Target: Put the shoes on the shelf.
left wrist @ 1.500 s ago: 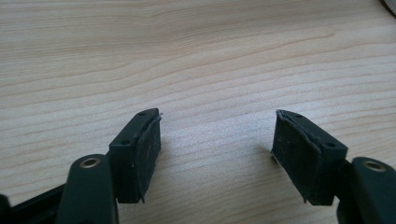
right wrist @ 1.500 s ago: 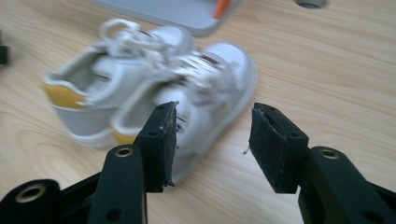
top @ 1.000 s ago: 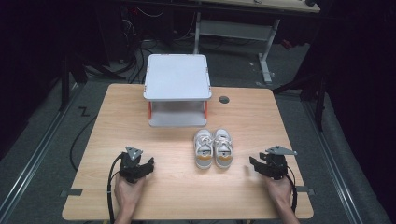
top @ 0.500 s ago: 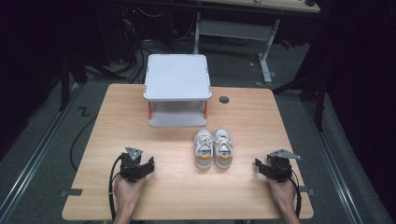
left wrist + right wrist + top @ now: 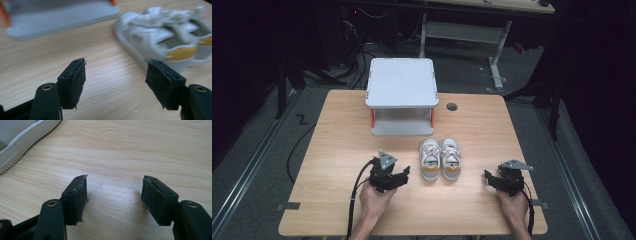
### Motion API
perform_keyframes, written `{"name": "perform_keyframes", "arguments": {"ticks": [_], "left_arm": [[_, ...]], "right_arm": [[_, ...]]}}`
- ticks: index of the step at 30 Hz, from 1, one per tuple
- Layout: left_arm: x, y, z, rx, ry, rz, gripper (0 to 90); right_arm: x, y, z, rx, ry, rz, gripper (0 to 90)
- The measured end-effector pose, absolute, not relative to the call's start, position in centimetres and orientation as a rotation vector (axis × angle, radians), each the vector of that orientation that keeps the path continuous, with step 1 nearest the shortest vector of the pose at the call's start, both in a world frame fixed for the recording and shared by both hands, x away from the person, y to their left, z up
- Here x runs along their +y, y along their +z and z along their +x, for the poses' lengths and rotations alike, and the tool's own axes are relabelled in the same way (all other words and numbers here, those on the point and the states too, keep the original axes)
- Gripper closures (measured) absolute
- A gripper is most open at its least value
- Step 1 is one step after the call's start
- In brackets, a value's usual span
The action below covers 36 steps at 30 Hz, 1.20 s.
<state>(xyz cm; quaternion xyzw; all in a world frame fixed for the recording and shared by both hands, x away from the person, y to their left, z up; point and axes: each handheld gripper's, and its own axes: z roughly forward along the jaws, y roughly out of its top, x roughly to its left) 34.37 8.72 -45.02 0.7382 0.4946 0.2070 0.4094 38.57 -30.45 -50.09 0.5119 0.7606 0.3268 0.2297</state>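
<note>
We note left gripper [image 5: 404, 175] now shifted from bench [image 5: 337, 145] edge toward shoes [image 5: 441, 159], jaws apart, empty. Right gripper [image 5: 488, 176] jaws just opening, nothing between. Shoes sit mid-bench before shelf [image 5: 401, 82]. We judge pickup approach under way.

pair of small white shoes [image 5: 440, 158] with yellow-orange heels, side by side and touching, upright on their soles, toes toward the far edge, a bit right of the tabletop's [image 5: 337, 140] middle
</note>
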Motion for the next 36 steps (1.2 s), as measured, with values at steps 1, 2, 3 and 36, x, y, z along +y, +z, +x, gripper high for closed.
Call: {"name": "perform_keyframes", "arguments": {"ticks": [1, 2, 3, 36], "left_arm": [[7.8, -44.7, 34.6, 1.226, 0.489, 1.873, 33.0], [7.1, -44.5, 34.7, 1.208, 0.466, 1.874, 33.2], [6.0, -44.2, 35.0, 1.183, 0.436, 1.885, 33.3], [-1.6, -44.6, 39.8, 1.377, 0.288, 1.944, 42.4]], "right_arm": [[-30.5, -50.1, 38.6, 2.093, 0.9, 1.406, 37.0], [-30.5, -50.1, 38.6, 2.093, 0.898, 1.408, 37.0], [-30.5, -50.1, 38.6, 2.093, 0.9, 1.406, 37.0], [-30.4, -50.1, 38.6, 2.095, 0.9, 1.402, 37.0]]}}
